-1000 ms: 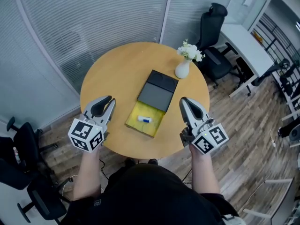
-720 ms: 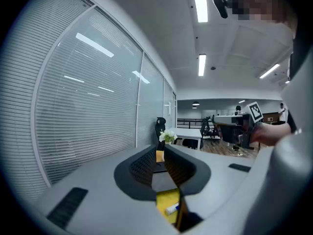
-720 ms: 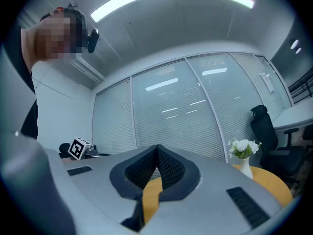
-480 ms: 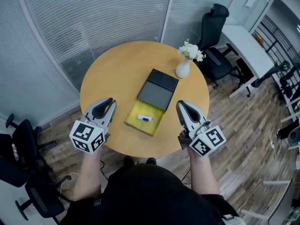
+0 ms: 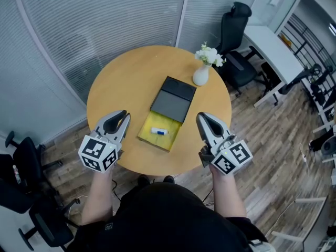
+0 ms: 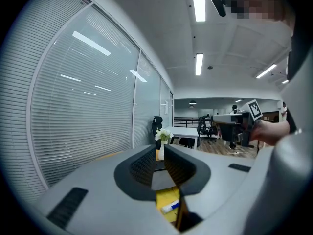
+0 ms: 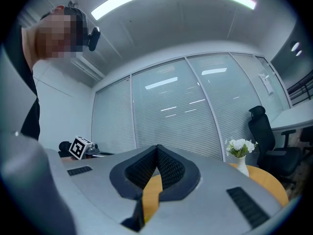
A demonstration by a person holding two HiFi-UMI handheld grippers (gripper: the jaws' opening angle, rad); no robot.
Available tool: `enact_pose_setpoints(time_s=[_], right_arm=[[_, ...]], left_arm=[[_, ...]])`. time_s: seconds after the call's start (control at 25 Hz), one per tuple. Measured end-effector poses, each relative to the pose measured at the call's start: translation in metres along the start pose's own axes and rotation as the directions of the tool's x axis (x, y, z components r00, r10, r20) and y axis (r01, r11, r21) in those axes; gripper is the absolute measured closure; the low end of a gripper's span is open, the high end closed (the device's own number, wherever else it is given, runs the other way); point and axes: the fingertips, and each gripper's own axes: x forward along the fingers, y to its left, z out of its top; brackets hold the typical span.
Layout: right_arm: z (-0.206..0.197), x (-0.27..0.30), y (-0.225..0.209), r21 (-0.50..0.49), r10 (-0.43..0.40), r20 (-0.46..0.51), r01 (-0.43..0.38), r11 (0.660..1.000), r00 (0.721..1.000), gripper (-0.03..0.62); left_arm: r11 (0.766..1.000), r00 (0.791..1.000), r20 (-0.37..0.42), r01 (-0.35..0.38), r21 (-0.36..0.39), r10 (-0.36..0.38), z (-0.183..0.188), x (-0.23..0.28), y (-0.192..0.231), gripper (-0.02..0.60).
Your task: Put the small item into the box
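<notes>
Small item (image 5: 160, 131) white, blue-tipped; left hand-held gripper (image 5: 124, 114) ajar, right hand-held gripper (image 5: 202, 117) closed.

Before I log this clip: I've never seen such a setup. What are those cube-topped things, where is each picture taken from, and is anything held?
No robot: a person holds a two-jaw tool in each hand, left tool and right tool; the patterned cubes belong to them. One picture is from a camera on the person's head, looking down; the other two from cameras on each tool. On the round table lies an open box, yellow inside, with a small white and blue item in it; a vase of flowers stands beyond. Nothing is held: the left jaws stand slightly apart, the right ones together.
</notes>
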Motion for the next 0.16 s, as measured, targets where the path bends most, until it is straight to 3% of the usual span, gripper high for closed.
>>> enact_pose_setpoints(time_s=[0.16], right_arm=[[0.0009, 0.0001, 0.0010, -0.003, -0.003, 0.003, 0.003, 1.000, 1.000, 0.559]], left_arm=[[1.000, 1.000, 0.005, 0.006, 0.005, -0.006, 0.0004, 0.0009, -0.0014, 0.531]])
